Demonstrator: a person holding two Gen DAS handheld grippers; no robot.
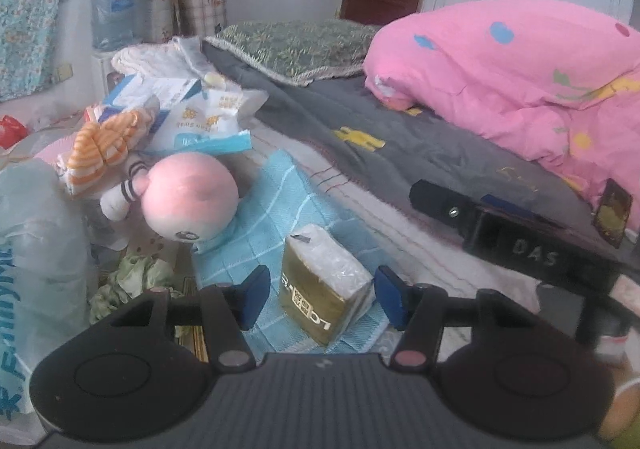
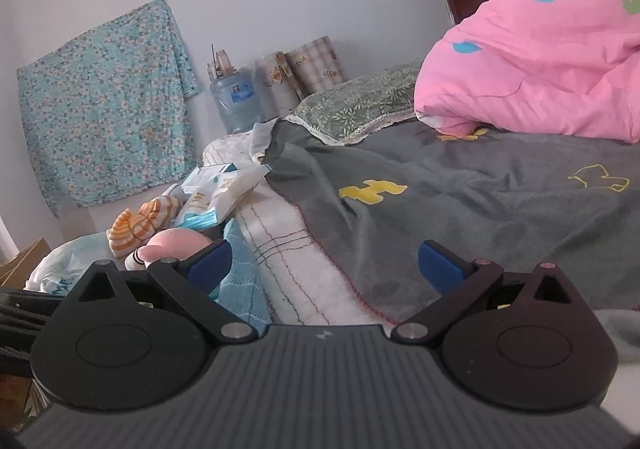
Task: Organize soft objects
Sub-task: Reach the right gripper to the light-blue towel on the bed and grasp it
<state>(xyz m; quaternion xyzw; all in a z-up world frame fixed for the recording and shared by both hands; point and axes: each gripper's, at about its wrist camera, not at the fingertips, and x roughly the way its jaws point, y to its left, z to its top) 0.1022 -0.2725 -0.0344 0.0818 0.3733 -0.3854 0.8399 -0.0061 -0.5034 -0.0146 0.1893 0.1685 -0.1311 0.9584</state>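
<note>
In the left wrist view my left gripper is open, its blue pads on either side of a gold and white tissue pack that lies on a light blue towel. A pink plush doll lies at the towel's far left corner, with an orange striped soft toy behind it. The right gripper's black body shows at the right. In the right wrist view my right gripper is open and empty above the bed edge, where the white quilt meets the grey blanket. The doll and striped toy show at left.
White and blue wipe packs lie behind the toys. A pink duvet and a green pillow sit on the grey blanket. A plastic bag is at the left. A water jug and rolls stand by the wall.
</note>
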